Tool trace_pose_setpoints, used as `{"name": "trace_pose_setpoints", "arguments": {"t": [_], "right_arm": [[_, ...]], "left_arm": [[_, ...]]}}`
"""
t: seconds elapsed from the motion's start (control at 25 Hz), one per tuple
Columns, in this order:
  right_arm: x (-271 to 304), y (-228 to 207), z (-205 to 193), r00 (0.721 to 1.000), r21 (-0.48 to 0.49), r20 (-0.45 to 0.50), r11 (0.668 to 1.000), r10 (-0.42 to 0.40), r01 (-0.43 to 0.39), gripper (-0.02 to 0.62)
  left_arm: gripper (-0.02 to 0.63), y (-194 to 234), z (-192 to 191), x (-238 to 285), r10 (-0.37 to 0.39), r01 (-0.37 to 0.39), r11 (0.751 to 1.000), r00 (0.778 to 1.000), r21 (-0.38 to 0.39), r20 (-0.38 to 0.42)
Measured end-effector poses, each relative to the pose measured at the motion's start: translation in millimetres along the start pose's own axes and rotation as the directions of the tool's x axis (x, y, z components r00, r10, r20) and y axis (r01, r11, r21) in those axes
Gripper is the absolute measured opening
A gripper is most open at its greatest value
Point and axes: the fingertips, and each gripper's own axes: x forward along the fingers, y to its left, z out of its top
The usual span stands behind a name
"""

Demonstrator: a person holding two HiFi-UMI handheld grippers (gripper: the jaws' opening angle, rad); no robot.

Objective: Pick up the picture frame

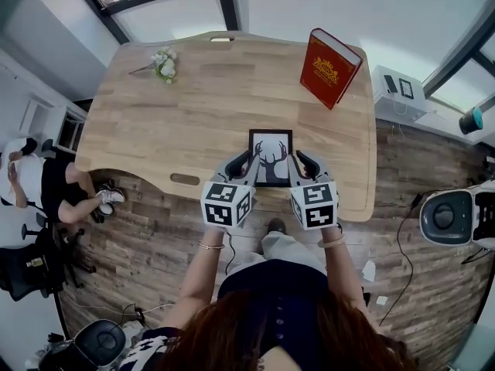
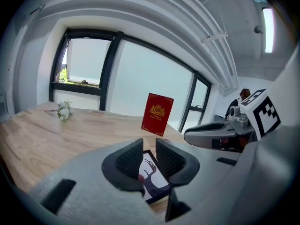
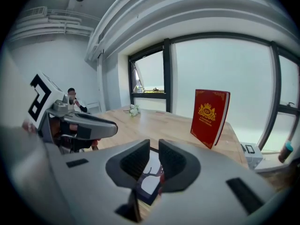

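Observation:
The picture frame [image 1: 270, 157], black-edged with a deer silhouette on white, lies flat on the wooden table [image 1: 193, 107] near its front edge. My left gripper [image 1: 244, 161] sits at the frame's left side and my right gripper [image 1: 296, 161] at its right side. In the left gripper view the left gripper [image 2: 149, 161] has its jaws drawn together to a narrow slit, and the frame [image 2: 152, 179] shows below, through the slit. The right gripper [image 3: 154, 161] looks the same, with the frame [image 3: 149, 179] under it. Neither grips the frame.
A red book [image 1: 329, 68] stands upright at the table's far right. A small bunch of white flowers [image 1: 164, 62] lies at the far left. A seated person [image 1: 39, 180] is left of the table. A white device [image 1: 402, 91] rests beyond the right edge.

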Motion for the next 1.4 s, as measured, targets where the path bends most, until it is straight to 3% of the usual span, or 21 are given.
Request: {"name": "trace_pose_setpoints", "arguments": {"t": [0.08,0.48,1.4], "right_arm": [[6.5,-0.9,-4.9,1.000,0.005,-0.015,1.000,0.011,-0.011,0.055],[38.5,-8.5,-38.2,0.993,0.030,-0.113,0.999,0.037,-0.033,0.086],[96.9,-26.8,-111.0,0.952,0.051,-0.305,0.998,0.043,-0.029,0.106]], "left_arm": [[0.094,4.6,-5.0,5.8,0.001,-0.002,1.000,1.000,-0.009,-0.015],[0.119,26.1,-37.7,31.2,0.023,-0.028,0.999,0.993,-0.042,-0.115],[0.127,68.0,-124.8,75.4,0.071,-0.112,0.988,0.938,-0.105,-0.338]]}}
